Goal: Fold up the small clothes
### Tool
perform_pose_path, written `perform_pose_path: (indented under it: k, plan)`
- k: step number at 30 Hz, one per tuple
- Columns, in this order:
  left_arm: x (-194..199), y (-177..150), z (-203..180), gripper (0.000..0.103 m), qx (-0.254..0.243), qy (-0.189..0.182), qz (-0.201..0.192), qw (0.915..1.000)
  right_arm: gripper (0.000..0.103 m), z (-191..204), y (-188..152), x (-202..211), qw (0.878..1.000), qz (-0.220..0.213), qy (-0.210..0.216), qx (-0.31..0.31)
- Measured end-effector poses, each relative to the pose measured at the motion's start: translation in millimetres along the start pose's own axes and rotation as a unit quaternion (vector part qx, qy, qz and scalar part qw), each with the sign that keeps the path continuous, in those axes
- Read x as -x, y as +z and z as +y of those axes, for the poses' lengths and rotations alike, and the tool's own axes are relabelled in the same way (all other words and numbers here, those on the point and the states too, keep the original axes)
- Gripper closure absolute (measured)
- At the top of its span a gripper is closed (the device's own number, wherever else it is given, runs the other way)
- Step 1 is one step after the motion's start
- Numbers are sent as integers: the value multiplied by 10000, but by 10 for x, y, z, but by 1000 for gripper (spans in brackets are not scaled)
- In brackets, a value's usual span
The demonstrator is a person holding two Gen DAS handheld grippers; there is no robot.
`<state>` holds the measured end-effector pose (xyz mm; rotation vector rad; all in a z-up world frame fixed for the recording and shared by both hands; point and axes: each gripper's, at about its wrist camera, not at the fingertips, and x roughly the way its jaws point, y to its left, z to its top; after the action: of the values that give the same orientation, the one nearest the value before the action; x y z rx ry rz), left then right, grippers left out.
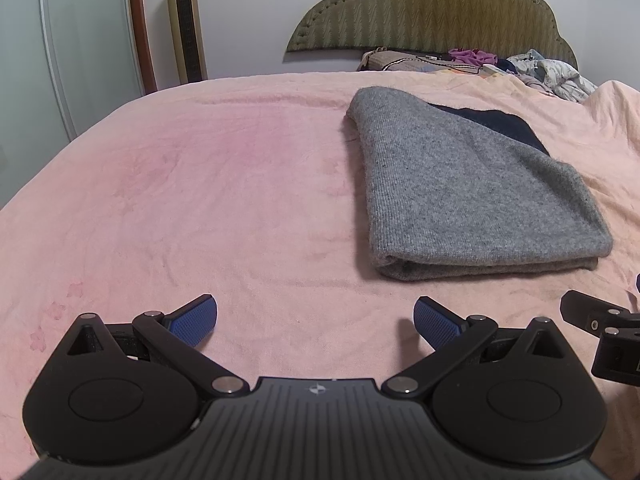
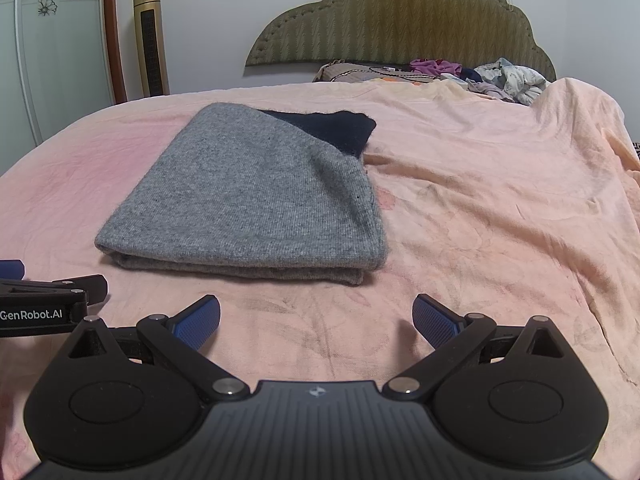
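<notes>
The left hand-held gripper and the right hand-held gripper both hover released, blue-padded fingers spread wide and empty, over the wide bed with a pink fleece blanket. The folded grey knitted garment lies flat on the blanket just ahead of both, a dark navy layer showing at its far corner. A heap of loose clothes sits by the olive padded headboard.

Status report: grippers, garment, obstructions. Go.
Left gripper open, empty. Right gripper open, empty. Grey knit garment lies folded on pink blanket, dark layer showing beneath. Nothing in the way.
</notes>
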<state>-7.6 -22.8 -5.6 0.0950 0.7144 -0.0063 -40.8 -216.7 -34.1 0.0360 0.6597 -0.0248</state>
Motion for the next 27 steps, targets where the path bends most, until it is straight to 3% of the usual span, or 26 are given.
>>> perform_pose_path:
  k: [27]
  plan:
    - [0, 0, 4, 0, 8, -94, 60, 9999, 0, -1, 6, -1, 10000, -2, 6, 2]
